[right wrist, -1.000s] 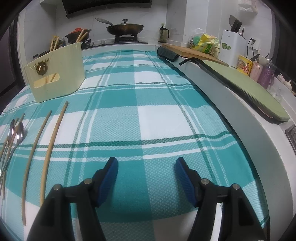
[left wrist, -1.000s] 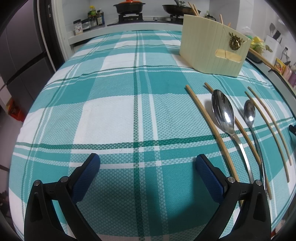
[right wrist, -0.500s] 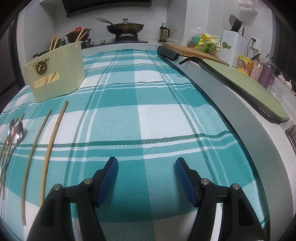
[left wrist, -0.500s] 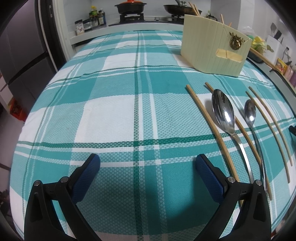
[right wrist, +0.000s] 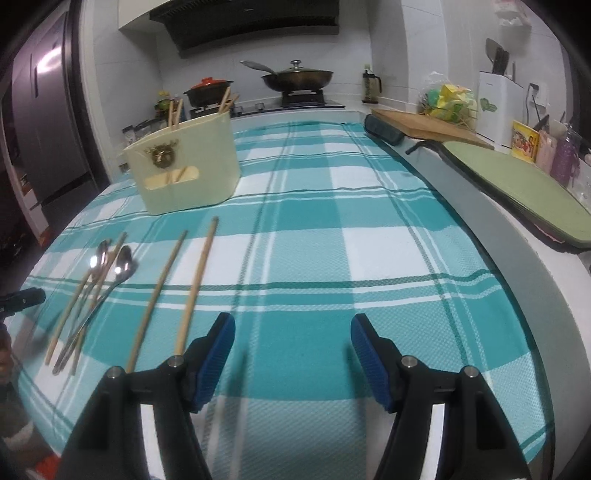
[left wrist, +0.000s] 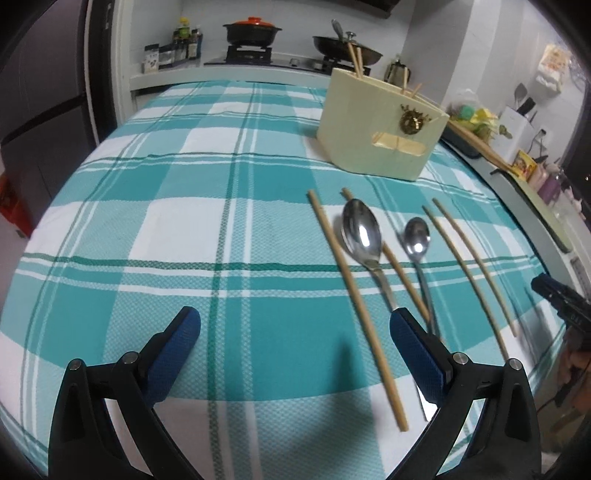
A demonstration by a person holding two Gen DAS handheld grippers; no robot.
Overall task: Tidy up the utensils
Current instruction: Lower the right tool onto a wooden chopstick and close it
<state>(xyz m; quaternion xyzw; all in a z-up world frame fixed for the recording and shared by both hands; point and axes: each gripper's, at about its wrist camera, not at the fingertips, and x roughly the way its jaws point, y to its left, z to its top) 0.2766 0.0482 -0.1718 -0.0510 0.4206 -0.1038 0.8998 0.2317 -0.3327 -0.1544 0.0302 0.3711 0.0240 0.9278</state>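
On the teal checked tablecloth (left wrist: pixel 184 229) lie a large steel spoon (left wrist: pixel 360 230), a small steel spoon (left wrist: pixel 417 238) and several wooden chopsticks (left wrist: pixel 354 295), in a row. Behind them stands a cream utensil holder (left wrist: pixel 380 133) with chopsticks in it. My left gripper (left wrist: pixel 295 328) hovers open above the cloth, its right finger over the spoon handles. Seen from the right wrist, the same chopsticks (right wrist: pixel 195 284), spoons (right wrist: pixel 122 264) and holder (right wrist: pixel 184 173) lie to the left. My right gripper (right wrist: pixel 293 332) is open over bare cloth, holding nothing.
A stove with a red-lidded pot (left wrist: pixel 253 29) and a wok (right wrist: pixel 297 77) runs along the back. A wooden board (right wrist: pixel 424 127), a green mat (right wrist: pixel 517 184) and small containers line the counter on the right. A fridge (right wrist: pixel 33 129) stands on the left.
Both grippers have risen and tilted up, so more of the kitchen behind shows. The left gripper has shifted right, toward the spoons. The utensils have not moved.
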